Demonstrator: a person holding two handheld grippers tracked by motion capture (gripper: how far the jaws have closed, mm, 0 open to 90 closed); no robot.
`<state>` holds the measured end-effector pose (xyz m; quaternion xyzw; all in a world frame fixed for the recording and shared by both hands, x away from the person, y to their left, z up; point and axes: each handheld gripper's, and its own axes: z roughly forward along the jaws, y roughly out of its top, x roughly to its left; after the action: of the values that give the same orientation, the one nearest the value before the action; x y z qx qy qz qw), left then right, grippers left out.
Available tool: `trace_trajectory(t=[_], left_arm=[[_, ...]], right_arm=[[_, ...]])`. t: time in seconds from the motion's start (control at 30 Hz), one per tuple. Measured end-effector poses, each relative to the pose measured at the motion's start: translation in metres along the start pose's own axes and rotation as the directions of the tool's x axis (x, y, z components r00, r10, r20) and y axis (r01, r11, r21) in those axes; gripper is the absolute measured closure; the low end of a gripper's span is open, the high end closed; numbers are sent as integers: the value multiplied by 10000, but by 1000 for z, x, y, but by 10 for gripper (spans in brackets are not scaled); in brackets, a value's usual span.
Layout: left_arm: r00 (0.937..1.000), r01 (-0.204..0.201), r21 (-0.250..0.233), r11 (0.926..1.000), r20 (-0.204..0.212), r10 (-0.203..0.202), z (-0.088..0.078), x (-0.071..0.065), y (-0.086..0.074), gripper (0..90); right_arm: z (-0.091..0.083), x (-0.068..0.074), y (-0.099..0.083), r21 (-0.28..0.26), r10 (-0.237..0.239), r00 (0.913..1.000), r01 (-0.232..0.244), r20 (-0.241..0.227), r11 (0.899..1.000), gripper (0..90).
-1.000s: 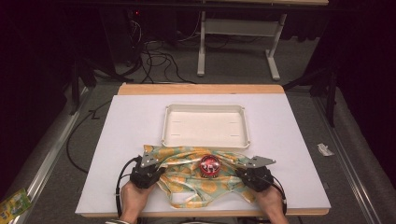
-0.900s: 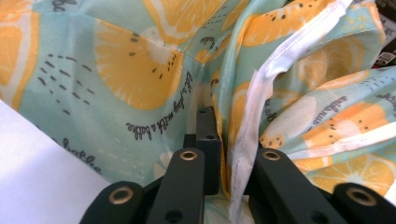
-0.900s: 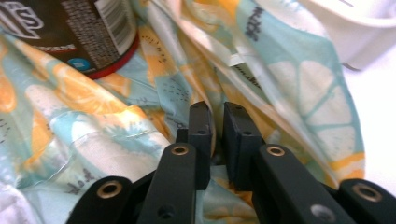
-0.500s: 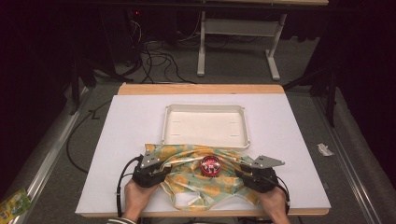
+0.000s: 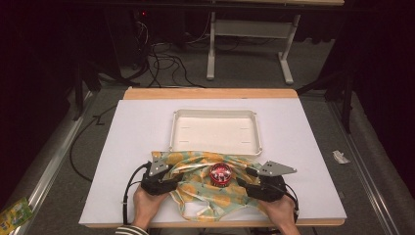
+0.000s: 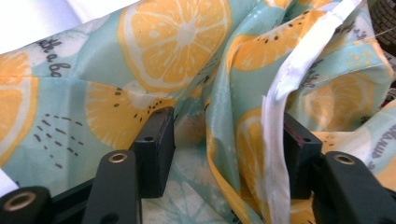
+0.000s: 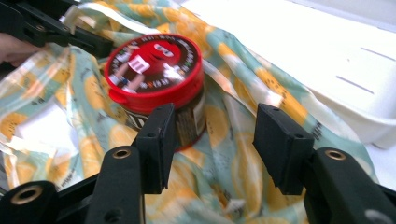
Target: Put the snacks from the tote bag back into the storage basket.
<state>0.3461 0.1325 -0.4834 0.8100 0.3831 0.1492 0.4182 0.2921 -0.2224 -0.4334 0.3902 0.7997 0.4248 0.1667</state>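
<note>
- While the lemon-print bag [image 5: 208, 188] lies crumpled on the white desk [image 5: 122, 147], just in front of the white tray [image 5: 215, 131], both tongs sit at its edges: left tongs [image 5: 172, 182] on the bag's left side, right tongs [image 5: 247, 183] on its right.
- Red-lidded candy jar [image 5: 220, 174] stands upright on the bag's middle, between the two tongs and nearer the tray's front rim than the desk's near edge.
- Left tongs: jaws have just been opening and now stand spread. Left gripper view shows folds of cloth and the white hem strip [image 6: 280, 107] lying between them, loose, not pinched.
- Right tongs: jaws also just opened, now spread, nothing pinched. Right gripper view shows the jar [image 7: 156, 77] a little beyond the left-hand jaw, bag cloth under and between the jaws.
- Handling, bag: looks thin, glossy, very light; likely slippery and floppy, no stiffness of its own. It will sag and slide where not held. Best hold seems the white hem or the strap loops [image 5: 205, 211] at the bag's near side, where the cloth is doubled and a pinch should bite.
- Handling, jar: rigid, small, probably the heavier item. Smooth round wall, so a squeeze across its sides below the lid seems safest. Standing on soft cloth, it may tip if the bag is tugged.
- Tray is empty and well clear of both tongs.
</note>
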Motion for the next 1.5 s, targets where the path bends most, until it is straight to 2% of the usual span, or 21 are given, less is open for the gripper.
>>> trace_trajectory(t=[0.17, 0.4, 0.5, 0.8, 1.17, 1.27, 1.5], left_arm=[[10000, 12, -123, 9999, -57, -12, 0, 0, -1, 442], [9998, -192, -188, 9996, -80, 191, -1, -2, -2, 430], [9999, -117, -190, 9998, -67, 115, 0, -2, -2, 423], [9999, -155, -201, 9997, -63, 154, 0, -3, -2, 420], [9996, -247, -159, 9996, -106, 245, 0, -3, -2, 416], [9996, -261, -130, 9996, -124, 259, 0, -3, -2, 414], [9996, -269, -139, 9995, -131, 267, 0, -3, -2, 413]], right_arm=[[2, 4, 5, -147, -150, 9998, 148, -157, 9998, 443], [5, 14, 15, -57, -462, 9980, 460, -421, 9989, 408], [8, 17, 19, 30, -597, 9968, 600, -523, 9982, 396], [20, 24, 30, 109, -1005, 9933, 1012, -575, 9948, 359], [31, 27, 36, 452, -1204, 9911, 1230, -573, 9914, 279], [35, 28, 37, 486, -1096, 9923, 1125, -584, 9925, 246], [44, 32, 36, 874, -1313, 9903, 1348, -451, 9870, 226]])
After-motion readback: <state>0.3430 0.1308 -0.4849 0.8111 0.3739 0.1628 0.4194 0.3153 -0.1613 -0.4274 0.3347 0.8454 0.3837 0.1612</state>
